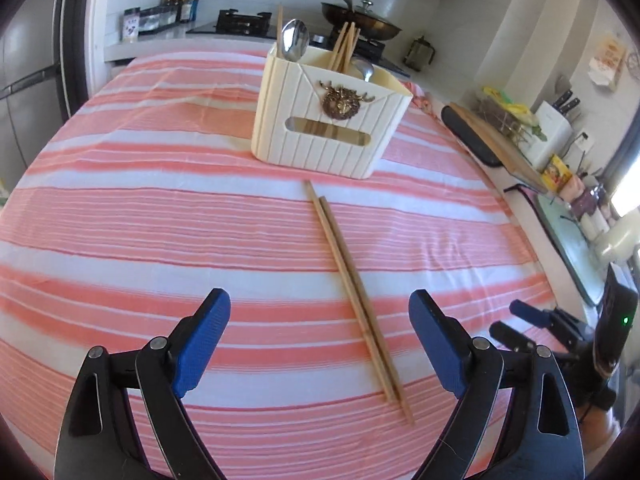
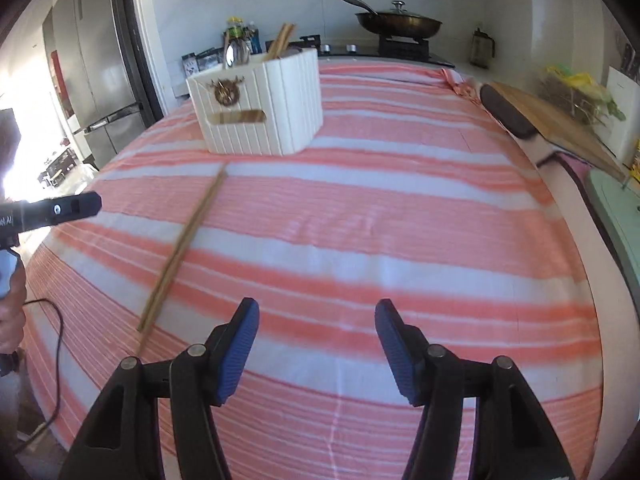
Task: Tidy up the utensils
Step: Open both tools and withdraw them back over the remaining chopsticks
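Note:
A pair of wooden chopsticks lies on the pink-and-white striped tablecloth, running from near the holder toward me. My left gripper is open and empty, its blue fingers on either side of the chopsticks' near end, above the cloth. A cream ribbed utensil holder with a gold emblem stands farther back, holding spoons and several chopsticks. In the right wrist view the chopsticks lie to the left and the holder is at the back left. My right gripper is open and empty over bare cloth.
A stove with a lidded pan stands behind the table. Cutting boards, a knife block and jars crowd the counter on the right. A fridge stands at the left. The right gripper's body shows at the left wrist view's right edge.

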A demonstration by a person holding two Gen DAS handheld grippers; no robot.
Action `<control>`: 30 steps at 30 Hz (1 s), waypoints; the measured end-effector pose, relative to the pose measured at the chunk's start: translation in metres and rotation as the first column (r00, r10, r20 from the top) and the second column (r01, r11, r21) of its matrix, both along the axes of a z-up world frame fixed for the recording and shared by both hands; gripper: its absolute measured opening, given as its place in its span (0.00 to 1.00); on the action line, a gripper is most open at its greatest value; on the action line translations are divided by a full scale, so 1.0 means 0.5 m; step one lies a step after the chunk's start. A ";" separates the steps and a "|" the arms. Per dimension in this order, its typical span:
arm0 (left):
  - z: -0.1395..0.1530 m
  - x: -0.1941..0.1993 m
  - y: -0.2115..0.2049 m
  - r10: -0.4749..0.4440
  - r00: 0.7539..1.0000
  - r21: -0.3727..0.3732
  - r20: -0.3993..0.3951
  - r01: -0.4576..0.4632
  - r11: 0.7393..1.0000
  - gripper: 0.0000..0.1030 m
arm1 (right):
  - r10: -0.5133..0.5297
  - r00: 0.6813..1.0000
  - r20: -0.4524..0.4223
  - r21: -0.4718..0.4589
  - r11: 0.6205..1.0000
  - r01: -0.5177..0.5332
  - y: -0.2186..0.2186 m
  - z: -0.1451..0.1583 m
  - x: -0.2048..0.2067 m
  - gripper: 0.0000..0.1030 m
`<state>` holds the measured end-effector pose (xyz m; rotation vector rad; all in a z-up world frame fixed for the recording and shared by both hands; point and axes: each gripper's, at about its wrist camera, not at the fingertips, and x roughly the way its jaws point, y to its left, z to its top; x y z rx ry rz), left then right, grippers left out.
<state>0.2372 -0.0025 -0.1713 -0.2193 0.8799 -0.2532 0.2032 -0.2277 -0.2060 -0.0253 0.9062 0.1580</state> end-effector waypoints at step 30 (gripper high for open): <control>-0.051 -0.052 0.008 0.142 0.990 0.054 -0.010 -0.141 0.989 0.89 | -0.004 1.000 -0.008 -0.035 0.999 0.004 0.045 -0.054 -0.038 0.60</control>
